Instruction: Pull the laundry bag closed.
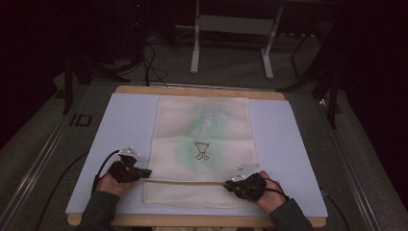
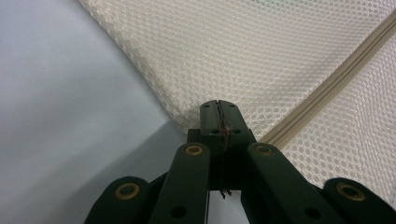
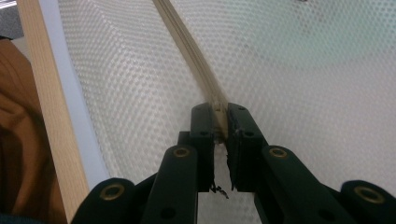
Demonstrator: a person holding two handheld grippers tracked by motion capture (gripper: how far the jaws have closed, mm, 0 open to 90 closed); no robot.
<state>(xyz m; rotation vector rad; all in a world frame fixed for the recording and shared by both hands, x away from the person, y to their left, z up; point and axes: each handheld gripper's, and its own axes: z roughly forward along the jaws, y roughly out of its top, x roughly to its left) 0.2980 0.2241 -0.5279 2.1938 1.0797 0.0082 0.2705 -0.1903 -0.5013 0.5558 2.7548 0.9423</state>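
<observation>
From the high view, a cream mesh laundry bag (image 1: 202, 144) with a zip band lies flat on the pale blue mat covering the wooden surface (image 1: 125, 120), a green garment showing faintly through it. The left tongs (image 1: 144, 173) sit at the bag's left edge and the right tongs (image 1: 230, 184) near the right end of the beige zip (image 1: 187, 181).

In the left gripper view, the left tongs (image 2: 218, 106) are clenched on the bag's edge (image 2: 187, 119) beside the zip (image 2: 336, 79). That bite looks thin; a pull could tear it free, and the bag would slide.

In the right gripper view, the right tongs (image 3: 219, 112) grasp the zip band (image 3: 191, 51). If the pads hold tape rather than the slider, it may slip or the mesh may bunch up.
</observation>
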